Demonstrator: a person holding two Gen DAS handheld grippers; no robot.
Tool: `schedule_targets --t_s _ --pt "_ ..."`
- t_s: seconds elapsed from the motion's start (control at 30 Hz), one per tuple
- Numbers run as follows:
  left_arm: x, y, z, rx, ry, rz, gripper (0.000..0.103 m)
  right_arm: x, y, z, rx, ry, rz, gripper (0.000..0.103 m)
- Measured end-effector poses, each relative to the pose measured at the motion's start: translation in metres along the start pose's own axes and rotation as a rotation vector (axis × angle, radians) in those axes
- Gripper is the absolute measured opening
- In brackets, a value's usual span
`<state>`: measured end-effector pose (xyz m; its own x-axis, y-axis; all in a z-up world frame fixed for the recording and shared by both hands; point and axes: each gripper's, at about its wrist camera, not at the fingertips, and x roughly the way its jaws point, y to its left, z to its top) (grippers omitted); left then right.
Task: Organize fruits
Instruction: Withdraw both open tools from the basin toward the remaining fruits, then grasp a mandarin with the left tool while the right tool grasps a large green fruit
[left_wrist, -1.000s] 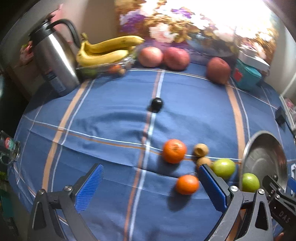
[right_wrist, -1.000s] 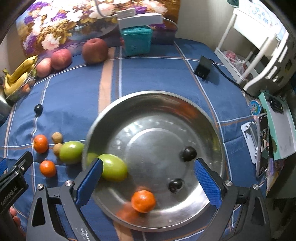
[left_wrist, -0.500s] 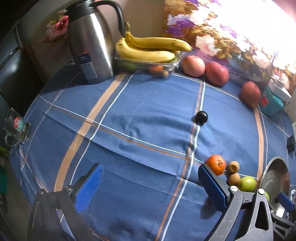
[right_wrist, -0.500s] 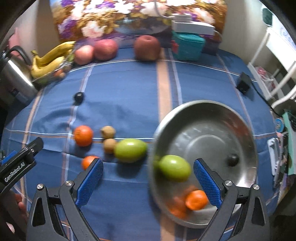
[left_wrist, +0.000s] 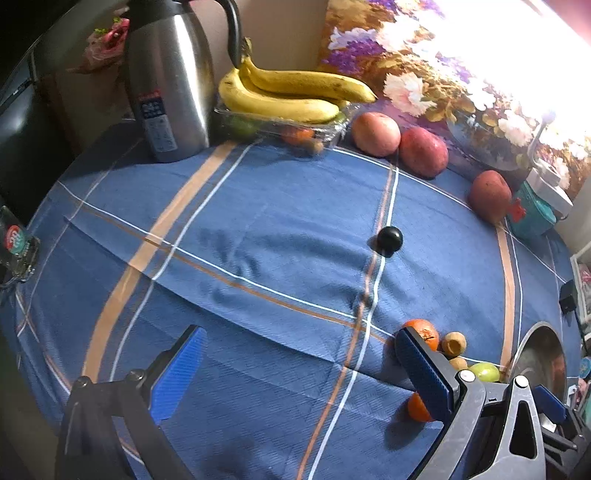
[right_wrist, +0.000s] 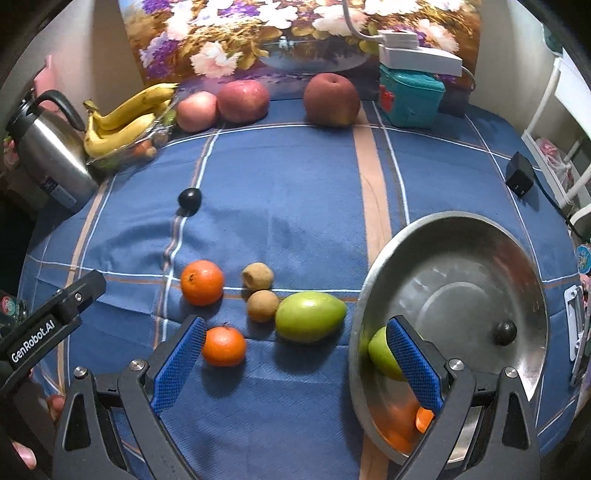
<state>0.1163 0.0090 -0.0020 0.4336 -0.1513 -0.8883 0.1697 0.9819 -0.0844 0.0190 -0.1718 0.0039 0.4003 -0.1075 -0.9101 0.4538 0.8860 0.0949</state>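
Right wrist view: blue plaid tablecloth (right_wrist: 295, 206) under a floral painting (right_wrist: 295, 33); both grippers spread apart, empty.

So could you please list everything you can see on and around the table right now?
Shiny round metal bowl: 1, silver, right on the blue checked tablecloth.
Green fruit in bowl: 1.
Small black fruit in bowl: 1.
Orange fruit in bowl: at least 1, mostly hidden.
Oranges on cloth: 2, front left.
Small brown fruits: 2.
Green mango-shaped fruit: 1, beside bowl.
Black fruit on cloth: 1.
Red apples: 3, back edge.
Yellow bananas: 1 bunch, on clear tray.
Steel jug: 1, back left.
Teal box: 1, back right.
Black adapter: 1.
Left gripper: open.
Right gripper: open.
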Motion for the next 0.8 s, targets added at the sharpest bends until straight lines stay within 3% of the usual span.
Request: schedule_targets --t_s 0.23,0.37,0.53,0.67,0.8 --pt "0.010 -0.007 -0.002 -0.014 0.059 -0.059 0.103 0.005 -0.018 0.005 0.058 -0.002 0.038 0.098" --pt "0.013 -0.016 -0.005 0.018 0.073 -0.067 0.103 0.004 -0.020 0.006 0.035 -0.019 0.003 0.098" --pt "0.013 -0.028 -0.007 0.040 0.089 -0.089 0.103 0.004 -0.021 0.007 0.024 -0.030 0.024 0.097" --pt "0.017 -0.032 -0.012 0.031 0.128 -0.099 0.102 0.005 -0.019 0.007 0.006 -0.024 0.035 0.077" --pt "0.021 -0.034 -0.018 0.016 0.162 -0.135 0.101 0.012 -0.017 0.006 -0.011 -0.006 0.047 0.067"
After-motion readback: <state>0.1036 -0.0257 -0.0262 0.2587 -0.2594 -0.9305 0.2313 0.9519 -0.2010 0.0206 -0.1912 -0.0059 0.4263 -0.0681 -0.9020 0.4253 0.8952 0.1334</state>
